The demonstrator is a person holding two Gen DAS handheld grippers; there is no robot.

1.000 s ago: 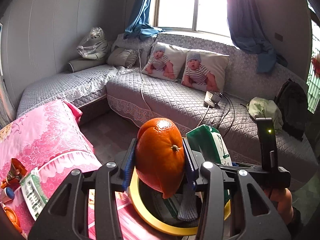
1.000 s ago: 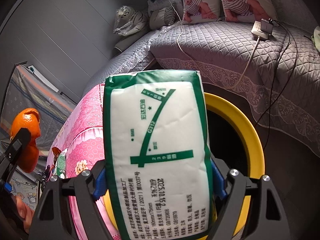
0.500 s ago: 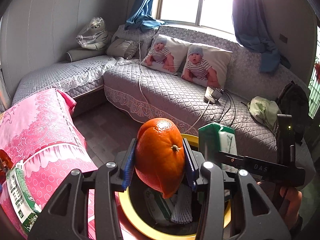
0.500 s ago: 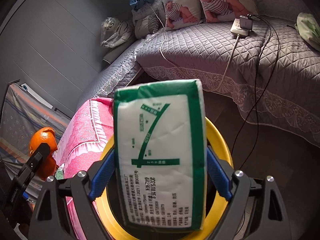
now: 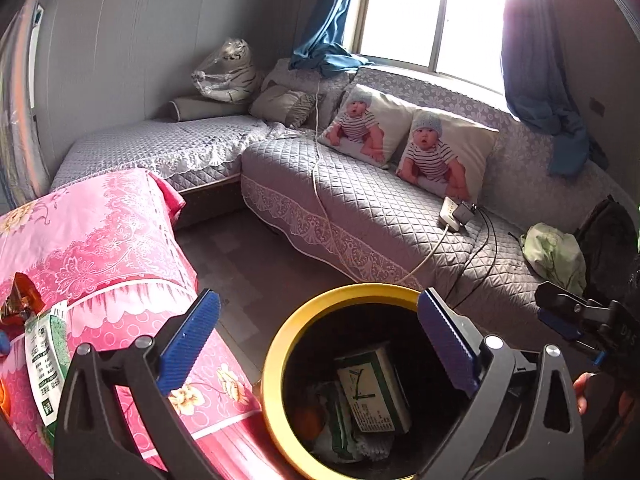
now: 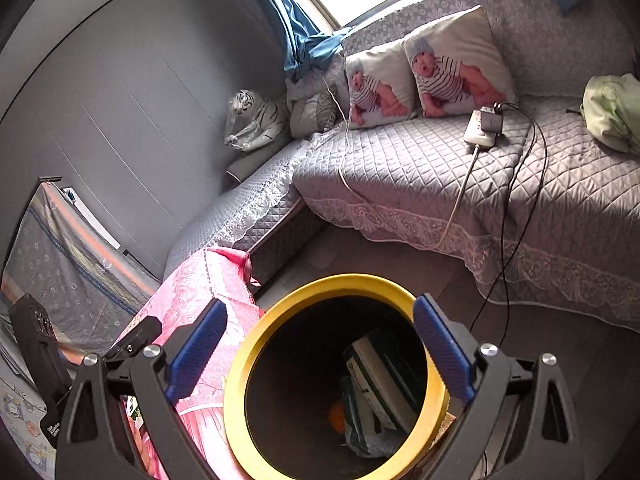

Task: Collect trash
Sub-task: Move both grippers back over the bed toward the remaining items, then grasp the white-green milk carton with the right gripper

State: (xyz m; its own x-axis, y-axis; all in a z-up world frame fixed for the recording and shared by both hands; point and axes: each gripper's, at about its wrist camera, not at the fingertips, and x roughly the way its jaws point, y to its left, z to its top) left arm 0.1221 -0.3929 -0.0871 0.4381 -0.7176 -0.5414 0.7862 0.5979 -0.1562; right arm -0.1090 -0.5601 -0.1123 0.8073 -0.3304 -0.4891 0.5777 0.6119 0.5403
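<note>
Both tools hang over a yellow-rimmed bin [image 5: 276,360] that stands on the dark floor [image 5: 256,264] just beside a tabletop under a pink floral cloth [image 5: 92,232]. The left tool [image 5: 318,344] is opening, its jaws wide with nothing between them; the right tool [image 6: 320,346] is opening too, also empty. Inside the bin lie a green-and-white pack [image 5: 372,394] and an orange [image 6: 337,416], low among other wrappers. On the cloth's near edge rest another green pack [image 5: 44,360] and an orange wrapper [image 5: 18,300]. Behind, a grey quilted corner sofa [image 5: 360,216] carries two baby-print cushions [image 5: 440,156], a power strip [image 5: 456,214] with cables, and a green bundle [image 5: 554,256], under a bright window [image 5: 432,12] with blue curtains.
</note>
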